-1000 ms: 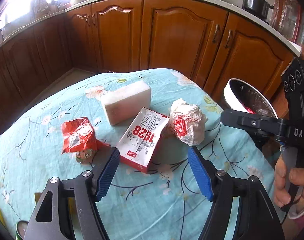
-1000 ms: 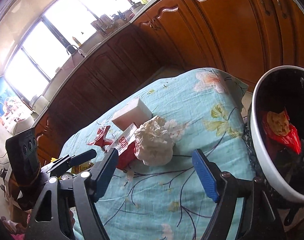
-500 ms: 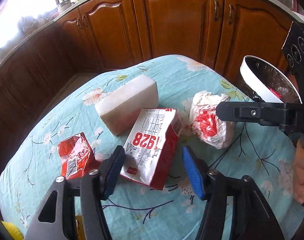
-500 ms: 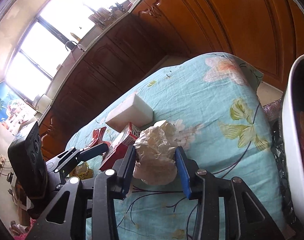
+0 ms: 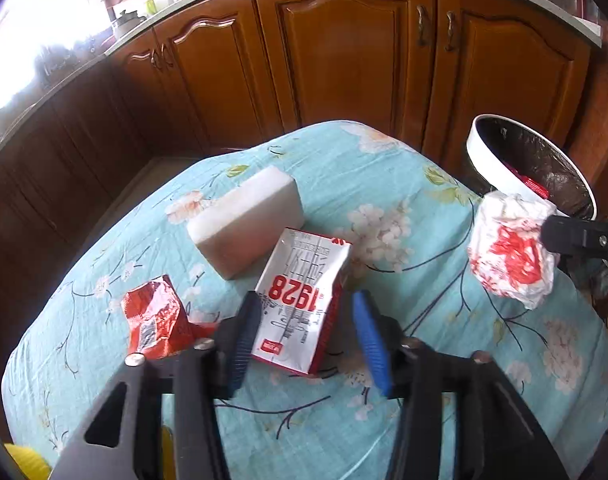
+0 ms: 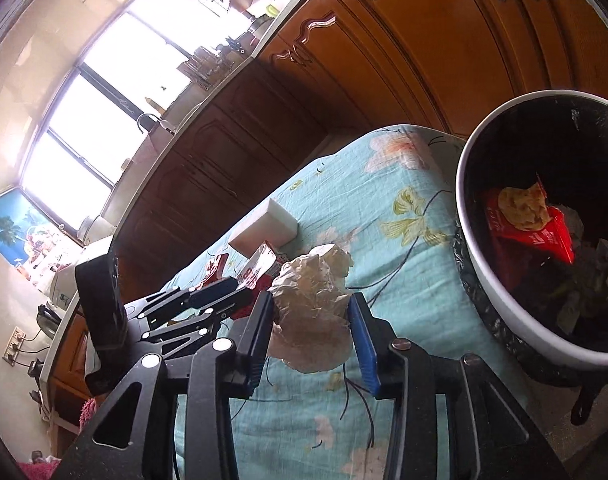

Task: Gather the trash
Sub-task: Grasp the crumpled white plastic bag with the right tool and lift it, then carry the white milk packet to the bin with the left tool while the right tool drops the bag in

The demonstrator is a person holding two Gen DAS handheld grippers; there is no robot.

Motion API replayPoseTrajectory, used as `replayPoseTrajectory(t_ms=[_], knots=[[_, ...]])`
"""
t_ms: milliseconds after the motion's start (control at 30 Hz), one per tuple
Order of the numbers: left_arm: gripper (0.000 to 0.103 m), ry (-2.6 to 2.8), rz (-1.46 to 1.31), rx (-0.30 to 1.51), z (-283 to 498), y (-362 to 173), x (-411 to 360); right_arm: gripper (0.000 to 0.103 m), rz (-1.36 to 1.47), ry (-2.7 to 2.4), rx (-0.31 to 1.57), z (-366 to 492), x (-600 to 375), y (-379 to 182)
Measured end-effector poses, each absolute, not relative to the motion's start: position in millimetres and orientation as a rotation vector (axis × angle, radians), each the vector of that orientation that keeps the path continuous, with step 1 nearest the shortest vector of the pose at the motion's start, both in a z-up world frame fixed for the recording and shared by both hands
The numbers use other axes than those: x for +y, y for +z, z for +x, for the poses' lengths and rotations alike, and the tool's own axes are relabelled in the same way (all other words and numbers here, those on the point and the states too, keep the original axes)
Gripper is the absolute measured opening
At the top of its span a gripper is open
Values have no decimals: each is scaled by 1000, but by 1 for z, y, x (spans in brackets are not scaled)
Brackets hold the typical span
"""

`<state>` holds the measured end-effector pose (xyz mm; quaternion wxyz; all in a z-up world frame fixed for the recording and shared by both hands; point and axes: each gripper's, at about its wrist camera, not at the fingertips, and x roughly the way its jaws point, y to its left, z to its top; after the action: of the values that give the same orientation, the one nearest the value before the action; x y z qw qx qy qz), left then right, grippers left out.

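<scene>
My right gripper (image 6: 310, 336) is shut on a crumpled white and red paper wrapper (image 6: 314, 312) and holds it above the table near the white-rimmed trash bin (image 6: 476, 280). The wrapper (image 5: 510, 252) also shows in the left wrist view, lifted by the bin (image 5: 488, 160). My left gripper (image 5: 304, 340) is open around the near end of a white and red "1928" carton (image 5: 304, 300) lying on the table. A crumpled red snack bag (image 5: 155, 318) lies to its left.
A white foam block (image 5: 247, 220) lies behind the carton on the floral blue tablecloth (image 5: 384, 176). The bin holds red packaging and other trash (image 6: 532, 220). Brown wooden cabinets (image 5: 344, 52) stand behind the table.
My right gripper closed on the paper wrapper and lifted it toward the bin. My left gripper moved forward around the carton and narrowed.
</scene>
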<state>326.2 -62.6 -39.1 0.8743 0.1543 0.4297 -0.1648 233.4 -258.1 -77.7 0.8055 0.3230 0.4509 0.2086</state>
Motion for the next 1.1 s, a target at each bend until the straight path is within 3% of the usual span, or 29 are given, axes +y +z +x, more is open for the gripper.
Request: replayPoseTrajectory(t_ms=[300, 400, 1100], knots=[[57, -314, 362, 980, 353, -67, -71, 39, 725, 431, 967, 220, -272, -86], [50, -346, 313, 978, 355, -64, -70, 39, 732, 425, 961, 215, -276, -86], [47, -528, -33, 871, 235, -16, -102, 39, 650, 306, 848, 158, -330, -53]])
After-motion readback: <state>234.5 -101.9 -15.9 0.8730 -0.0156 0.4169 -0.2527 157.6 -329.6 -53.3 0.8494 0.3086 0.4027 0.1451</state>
